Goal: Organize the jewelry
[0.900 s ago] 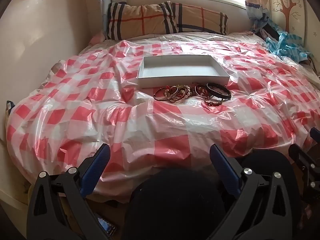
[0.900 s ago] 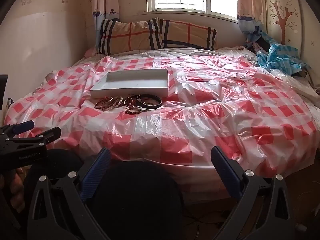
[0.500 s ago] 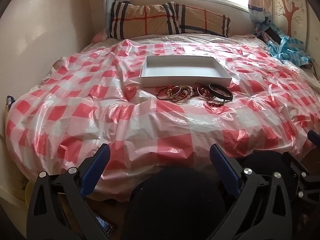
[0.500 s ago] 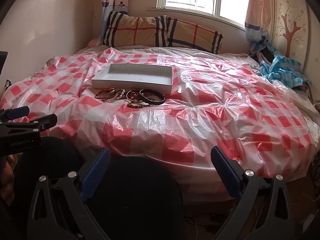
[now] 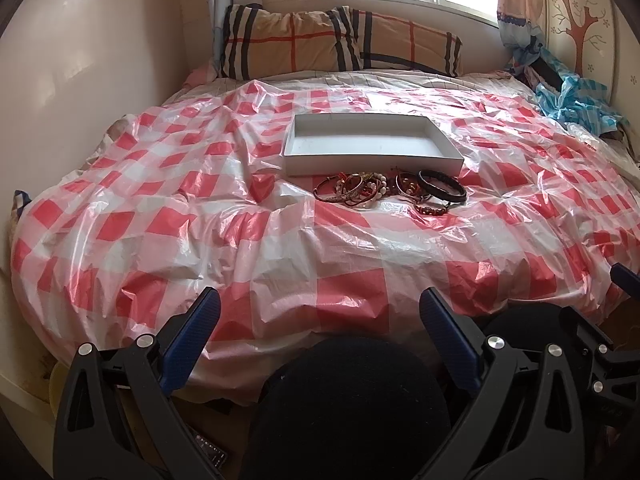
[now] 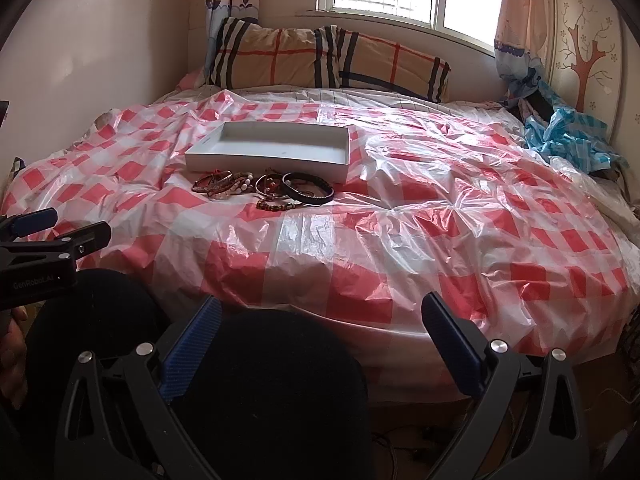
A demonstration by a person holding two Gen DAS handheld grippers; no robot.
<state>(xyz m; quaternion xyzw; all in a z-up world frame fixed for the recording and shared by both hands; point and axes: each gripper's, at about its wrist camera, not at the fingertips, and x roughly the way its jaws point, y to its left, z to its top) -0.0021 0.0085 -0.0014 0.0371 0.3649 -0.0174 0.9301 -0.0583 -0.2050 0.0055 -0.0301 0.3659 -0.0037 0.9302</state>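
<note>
A shallow white box [image 5: 370,146] [image 6: 268,148] lies empty on the red-and-white checked plastic sheet [image 5: 200,216] that covers the bed. Just in front of it lies a heap of bracelets and bangles [image 5: 384,190] [image 6: 260,188], with a black bangle [image 5: 442,192] [image 6: 308,188] at its right end. My left gripper [image 5: 320,312] is open and empty, near the bed's front edge, well short of the jewelry. My right gripper [image 6: 322,316] is open and empty, also at the front edge, to the right of the heap. The left gripper also shows in the right wrist view [image 6: 52,232].
Two plaid pillows [image 5: 340,42] lean at the head of the bed under a window. A crumpled blue cloth [image 5: 572,104] lies at the far right. A wall [image 5: 80,80] borders the bed on the left. My dark knees [image 5: 352,400] sit below the grippers.
Both grippers have moved forward toward the bed and tilted slightly; the box and jewelry appear a little nearer. Both grippers stay open and empty. The jewelry has not moved.
</note>
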